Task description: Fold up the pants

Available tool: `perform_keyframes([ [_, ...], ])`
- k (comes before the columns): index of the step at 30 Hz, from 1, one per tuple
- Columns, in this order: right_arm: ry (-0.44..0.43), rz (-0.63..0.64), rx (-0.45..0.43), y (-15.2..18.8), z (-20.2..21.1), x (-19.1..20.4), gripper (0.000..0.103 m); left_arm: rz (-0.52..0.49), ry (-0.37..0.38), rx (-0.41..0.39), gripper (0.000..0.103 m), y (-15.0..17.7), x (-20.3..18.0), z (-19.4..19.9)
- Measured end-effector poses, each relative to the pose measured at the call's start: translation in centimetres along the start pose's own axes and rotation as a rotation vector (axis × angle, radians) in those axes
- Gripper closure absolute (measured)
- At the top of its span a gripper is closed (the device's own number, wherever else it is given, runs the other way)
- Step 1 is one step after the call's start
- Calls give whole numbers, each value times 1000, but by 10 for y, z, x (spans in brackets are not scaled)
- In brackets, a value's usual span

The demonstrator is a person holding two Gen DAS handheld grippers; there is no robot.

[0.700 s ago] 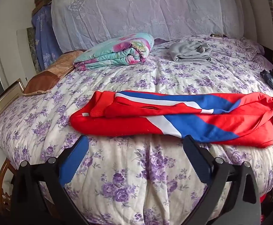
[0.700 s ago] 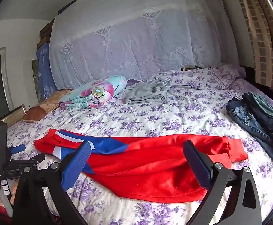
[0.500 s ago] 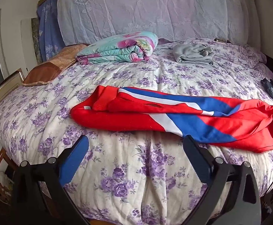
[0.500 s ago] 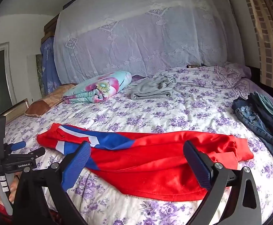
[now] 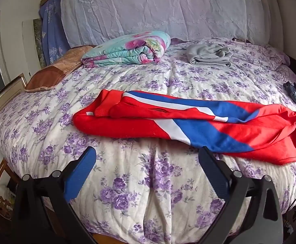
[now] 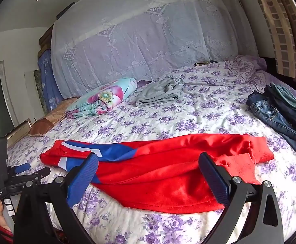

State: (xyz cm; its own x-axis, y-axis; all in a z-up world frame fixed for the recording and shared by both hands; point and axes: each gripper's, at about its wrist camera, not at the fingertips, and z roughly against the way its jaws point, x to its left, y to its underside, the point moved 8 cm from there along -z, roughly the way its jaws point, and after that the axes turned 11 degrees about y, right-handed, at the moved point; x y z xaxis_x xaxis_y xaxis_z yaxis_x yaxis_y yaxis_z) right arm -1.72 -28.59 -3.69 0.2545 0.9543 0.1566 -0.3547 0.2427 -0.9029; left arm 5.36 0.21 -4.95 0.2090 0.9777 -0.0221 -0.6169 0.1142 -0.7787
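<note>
Red pants with blue and white stripes (image 5: 188, 122) lie stretched left to right across the near part of the bed, legs folded together lengthwise. They also show in the right wrist view (image 6: 158, 162). My left gripper (image 5: 147, 154) is open and empty, held just short of the pants' near edge, toward their left half. My right gripper (image 6: 148, 160) is open and empty, over the near edge of the pants' right half. The left gripper also shows in the right wrist view (image 6: 26, 172) at far left.
The bed (image 5: 148, 183) has a purple floral quilt. A folded floral blanket (image 5: 127, 50), a grey folded garment (image 5: 209, 55) and a brown pillow (image 5: 54, 71) lie at the back. Dark jeans and clothes (image 6: 280, 111) are piled at the right edge.
Both grippers have tilted and moved slightly; the pants sit a little lower and nearer in the views. The pants themselves have not moved. Both grippers stay open.
</note>
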Motion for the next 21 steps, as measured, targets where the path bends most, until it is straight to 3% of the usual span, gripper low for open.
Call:
perform_keyframes([
  [21, 2, 37, -18, -1, 3, 2, 3, -7, -17, 5, 5, 5, -6, -4],
])
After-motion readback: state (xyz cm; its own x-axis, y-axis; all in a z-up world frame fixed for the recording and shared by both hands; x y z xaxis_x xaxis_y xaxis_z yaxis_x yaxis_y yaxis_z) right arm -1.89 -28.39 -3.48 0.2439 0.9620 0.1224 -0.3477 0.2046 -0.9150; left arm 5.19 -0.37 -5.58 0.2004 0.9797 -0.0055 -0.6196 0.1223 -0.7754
